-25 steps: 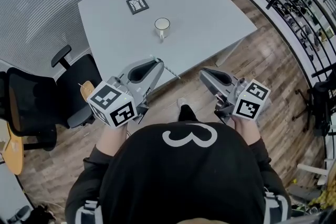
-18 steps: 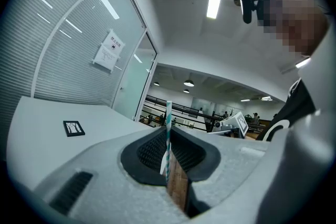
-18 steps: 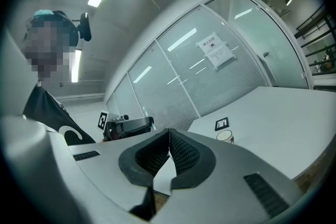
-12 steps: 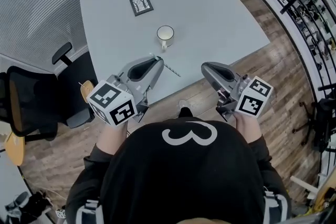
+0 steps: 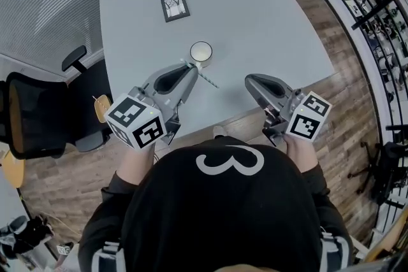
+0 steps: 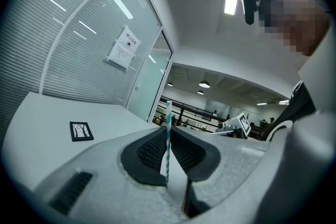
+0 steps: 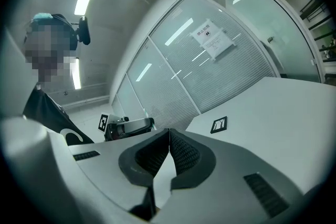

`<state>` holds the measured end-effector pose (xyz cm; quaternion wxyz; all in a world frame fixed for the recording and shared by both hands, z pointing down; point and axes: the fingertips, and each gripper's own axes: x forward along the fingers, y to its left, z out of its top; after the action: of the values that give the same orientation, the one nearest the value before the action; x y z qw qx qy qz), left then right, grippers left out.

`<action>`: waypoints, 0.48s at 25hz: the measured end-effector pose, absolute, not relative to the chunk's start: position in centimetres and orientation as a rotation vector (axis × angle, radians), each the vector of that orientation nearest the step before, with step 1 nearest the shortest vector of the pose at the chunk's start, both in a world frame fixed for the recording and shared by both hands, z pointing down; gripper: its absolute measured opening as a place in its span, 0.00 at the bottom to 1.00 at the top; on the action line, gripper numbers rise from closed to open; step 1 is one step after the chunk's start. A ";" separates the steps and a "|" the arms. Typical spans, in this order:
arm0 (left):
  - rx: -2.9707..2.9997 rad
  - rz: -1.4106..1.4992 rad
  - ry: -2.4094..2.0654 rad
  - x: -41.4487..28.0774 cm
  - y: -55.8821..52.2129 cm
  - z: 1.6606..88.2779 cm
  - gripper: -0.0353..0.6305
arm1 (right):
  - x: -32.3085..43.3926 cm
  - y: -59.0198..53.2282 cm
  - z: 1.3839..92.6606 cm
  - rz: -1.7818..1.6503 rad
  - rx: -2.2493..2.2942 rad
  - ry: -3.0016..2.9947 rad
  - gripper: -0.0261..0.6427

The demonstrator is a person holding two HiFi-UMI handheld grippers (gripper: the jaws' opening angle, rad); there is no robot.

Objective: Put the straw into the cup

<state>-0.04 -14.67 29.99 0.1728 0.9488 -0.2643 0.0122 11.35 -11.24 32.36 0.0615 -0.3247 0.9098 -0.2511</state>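
The grey table [image 5: 255, 22] filled the upper middle of the head view, with a black chair [image 5: 35, 114] at its left edge. I held my left gripper [image 5: 191, 71] just below the frame's centre, over the table's near edge, and its jaws were clamped on the straw [image 5: 210, 80]. My right gripper [image 5: 250, 81] sat right of centre, well apart from the left, its jaws pressed together with nothing between them. The white cup [image 5: 201, 52] stood upright on the table just above the left gripper's tips, near them but not touching. A small dark-framed card [image 5: 174, 7] lay further up the table. The striped straw crossed the left gripper's tips, its longer part slanting out toward the lower right, outside the cup. In the left gripper view it stood upright between the ribbed pads [image 6: 149, 150], rising above the tips.
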 end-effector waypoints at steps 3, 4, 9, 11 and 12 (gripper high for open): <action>2.675 0.045 -0.792 0.2 -15.8 30.4 0.11 | 11.6 -12.6 32.8 -0.781 -0.944 2.763 0.06; 2.673 0.051 -0.807 0.4 -16.2 30.4 0.11 | 11.8 -13.0 32.9 -0.788 -0.931 2.769 0.06; 2.675 0.068 -0.872 1.2 -18.3 30.6 0.11 | 12.7 -15.3 33.6 -0.822 -0.888 2.795 0.06; 2.671 0.067 -0.894 1.2 -19.3 30.8 0.11 | 12.7 -16.3 33.8 -0.833 -0.870 2.805 0.06; 2.670 0.069 -0.909 1.2 -19.9 31.0 0.11 | 12.6 -16.7 33.9 -0.837 -0.860 2.810 0.06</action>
<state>1.17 -19.86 30.99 0.1595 0.9343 -0.3180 0.0242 12.65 -16.70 33.95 0.0430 -0.2811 0.9189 -0.2736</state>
